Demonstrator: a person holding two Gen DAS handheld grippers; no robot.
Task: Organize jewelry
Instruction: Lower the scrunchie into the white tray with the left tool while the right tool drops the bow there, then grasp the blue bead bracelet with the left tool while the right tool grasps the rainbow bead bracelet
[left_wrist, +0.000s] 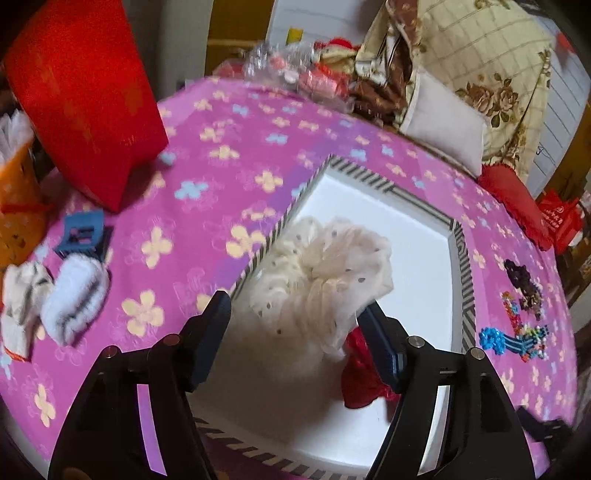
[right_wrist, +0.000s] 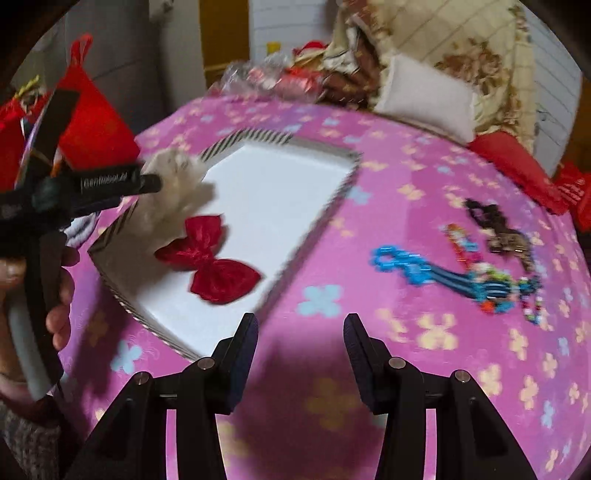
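Observation:
A white tray (left_wrist: 399, 218) with a striped rim lies on the pink flowered cloth. In it are a cream lace scrunchie (left_wrist: 321, 273) and a red bow (left_wrist: 360, 380). My left gripper (left_wrist: 295, 302) is open over the tray with the scrunchie between its fingers. The right pad touches the scrunchie's edge and the left pad stands apart from it. In the right wrist view the tray (right_wrist: 280, 177), bow (right_wrist: 210, 266) and scrunchie (right_wrist: 173, 192) sit at the left. My right gripper (right_wrist: 300, 319) is open and empty above the cloth, beside the tray. Blue beaded jewelry (right_wrist: 402, 264) lies to its right.
A dark brown piece (right_wrist: 491, 221) and a colourful beaded strip (right_wrist: 458, 240) lie near the blue one. A red bag (left_wrist: 85, 99), blue claw clip (left_wrist: 83, 236), white fluffy items (left_wrist: 74, 295) and orange basket (left_wrist: 16, 206) stand left. Cushions (left_wrist: 461, 74) crowd the far edge.

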